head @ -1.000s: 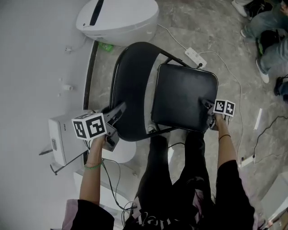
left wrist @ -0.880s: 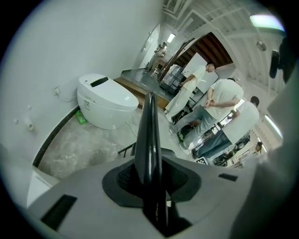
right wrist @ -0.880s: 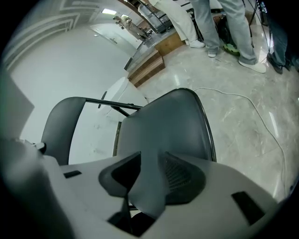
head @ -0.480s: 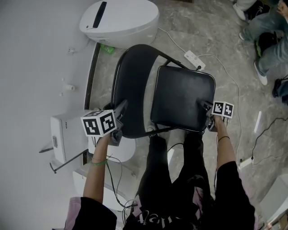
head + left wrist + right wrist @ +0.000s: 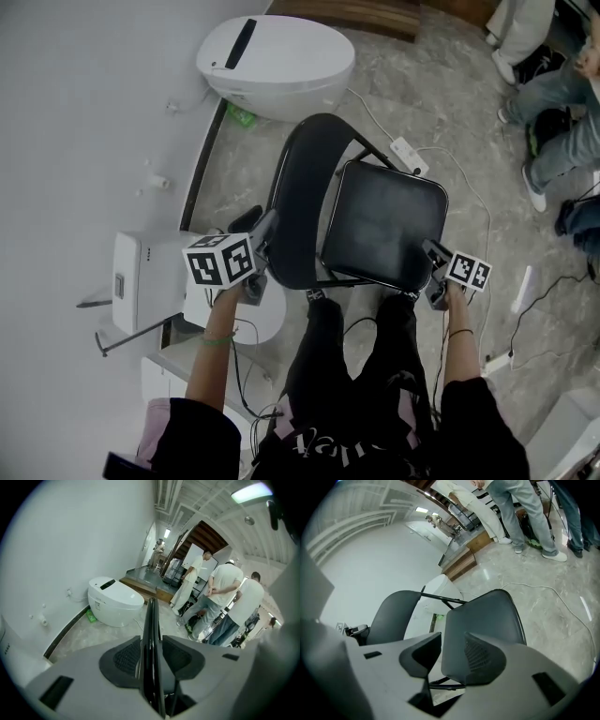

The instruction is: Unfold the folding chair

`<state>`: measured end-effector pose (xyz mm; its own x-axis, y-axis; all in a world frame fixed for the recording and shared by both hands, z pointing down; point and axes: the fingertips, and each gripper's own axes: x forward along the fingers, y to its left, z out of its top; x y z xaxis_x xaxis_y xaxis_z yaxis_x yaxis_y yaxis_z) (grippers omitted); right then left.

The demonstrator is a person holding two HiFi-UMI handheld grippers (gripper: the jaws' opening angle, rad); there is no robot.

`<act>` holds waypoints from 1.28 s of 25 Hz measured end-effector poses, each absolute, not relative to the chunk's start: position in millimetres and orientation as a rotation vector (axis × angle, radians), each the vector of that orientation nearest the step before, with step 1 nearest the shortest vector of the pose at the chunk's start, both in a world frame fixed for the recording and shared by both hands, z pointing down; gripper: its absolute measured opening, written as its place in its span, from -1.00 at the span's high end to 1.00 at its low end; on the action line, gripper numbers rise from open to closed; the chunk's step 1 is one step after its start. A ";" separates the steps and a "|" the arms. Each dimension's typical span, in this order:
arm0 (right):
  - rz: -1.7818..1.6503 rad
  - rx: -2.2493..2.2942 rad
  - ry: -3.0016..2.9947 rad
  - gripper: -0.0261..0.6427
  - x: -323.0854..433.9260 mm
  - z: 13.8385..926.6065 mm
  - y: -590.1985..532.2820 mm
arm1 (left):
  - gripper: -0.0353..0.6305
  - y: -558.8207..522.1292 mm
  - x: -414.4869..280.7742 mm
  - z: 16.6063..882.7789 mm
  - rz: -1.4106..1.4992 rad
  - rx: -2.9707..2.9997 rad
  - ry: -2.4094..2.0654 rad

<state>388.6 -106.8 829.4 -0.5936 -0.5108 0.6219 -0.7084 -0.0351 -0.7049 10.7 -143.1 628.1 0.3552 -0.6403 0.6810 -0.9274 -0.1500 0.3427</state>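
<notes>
Black backrest [image 5: 150,616] | left tongs [image 5: 151,656] opening around it | right tongs [image 5: 452,656] clamp seat [image 5: 483,616] | head view hides grips

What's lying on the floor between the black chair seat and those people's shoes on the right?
A white cable running from a power strip across the marble floor; otherwise that stretch is bare. The head view shows it.

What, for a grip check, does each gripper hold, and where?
Right gripper: seat, by its near corner. Left gripper: jaws opening around the backrest edge, gripping nothing.
</notes>
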 end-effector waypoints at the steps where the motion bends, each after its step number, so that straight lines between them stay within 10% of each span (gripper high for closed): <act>1: 1.688 1.329 -2.063 0.51 383.5 820.7 -102.3 | 0.46 -139.6 7.9 624.2 0.481 1.897 -1.362; 32: 1.445 1.283 -2.536 0.65 280.1 518.8 122.9 | 0.88 102.9 124.3 531.4 0.177 2.030 -1.150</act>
<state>280.1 122.9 518.8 -0.6754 -0.6608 0.3273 -0.6186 0.2659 -0.7394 124.3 102.9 531.4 0.5804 -0.6688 0.4646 -0.7775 -0.2854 0.5605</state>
